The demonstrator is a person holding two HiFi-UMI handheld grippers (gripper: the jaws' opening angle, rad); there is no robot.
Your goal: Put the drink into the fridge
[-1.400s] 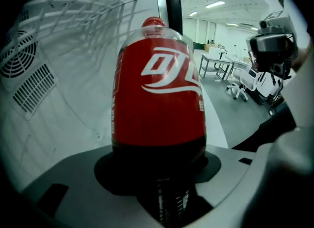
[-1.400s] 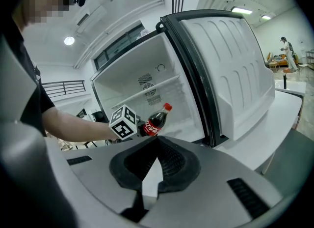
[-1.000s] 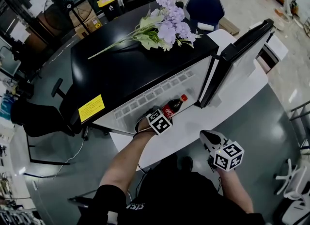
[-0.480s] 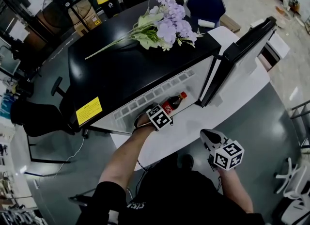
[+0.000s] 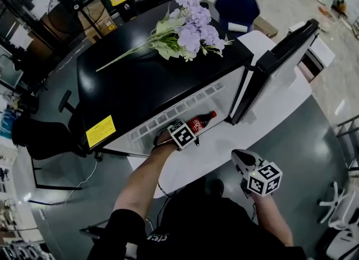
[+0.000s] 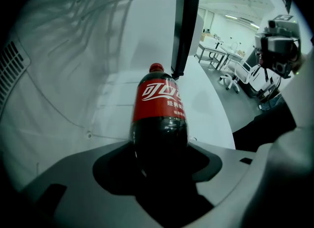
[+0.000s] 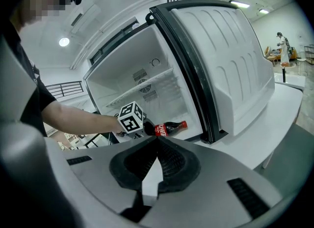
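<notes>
Drink lies on its side on the fridge floor, just inside the front edge, under the wire shelf, cap pointing right toward the hinge side of the open door. My left tool is at the bottle's base. In the left gripper view the tool's jaws stand spread, with the bottle's dark lower end between them and a gap showing on either side; they have just been opening, so I read this as the release, not a grip. My right tool hangs near me, well apart from the fridge over the white tabletop, with its jaws pressed together on nothing. Flowers lie across the black top, out of the way. Progress as I judge it: the main job looks done, the drink is in the fridge and resting on its own. What is left: draw the left tool back out without nudging the bottle, which could roll since it lies flat. The door stands wide open; the task does not mention shutting it, but it may be the last step.
</notes>
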